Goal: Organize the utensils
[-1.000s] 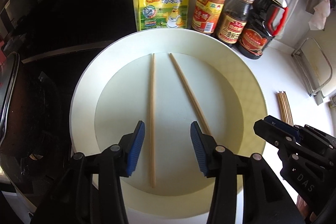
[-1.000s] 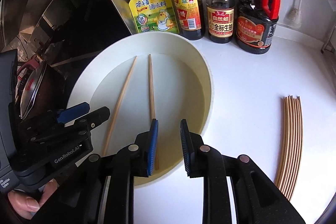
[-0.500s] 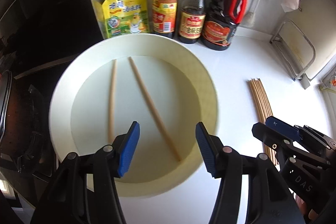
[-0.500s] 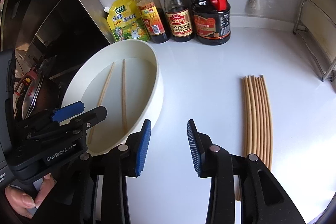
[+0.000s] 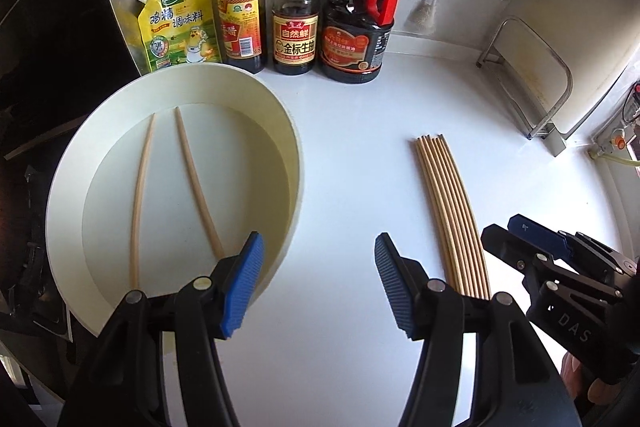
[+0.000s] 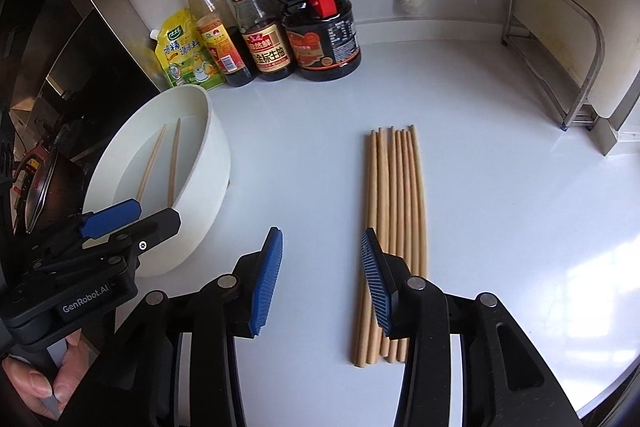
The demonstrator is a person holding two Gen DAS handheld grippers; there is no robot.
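Two loose chopsticks (image 5: 176, 183) are seen lying in a white round basin (image 5: 288, 163), which is set at the left edge of the white counter (image 5: 360, 131), beside a dark stove. A bundle of chopsticks (image 6: 396, 227) is laid side by side on the bare counter, well apart from the basin and roughly in the middle of the surface, their tips turned towards the back wall. Along the back edge a yellow seasoning pouch (image 5: 180, 23) and three sauce bottles (image 5: 296, 15) are lined up, just behind the basin. A metal rack (image 6: 560, 67) is placed at the right back corner. The left gripper (image 5: 316, 283) is held over the strip of counter between the basin and the bundle; its blue pads are spread apart and nothing is caught between them. The right gripper (image 6: 320, 283) is held just left of the bundle's near ends, its right pad overlapping the leftmost sticks in the view; its jaws are opening, and only bare counter is seen between them. No chopstick is gripped by either tool.
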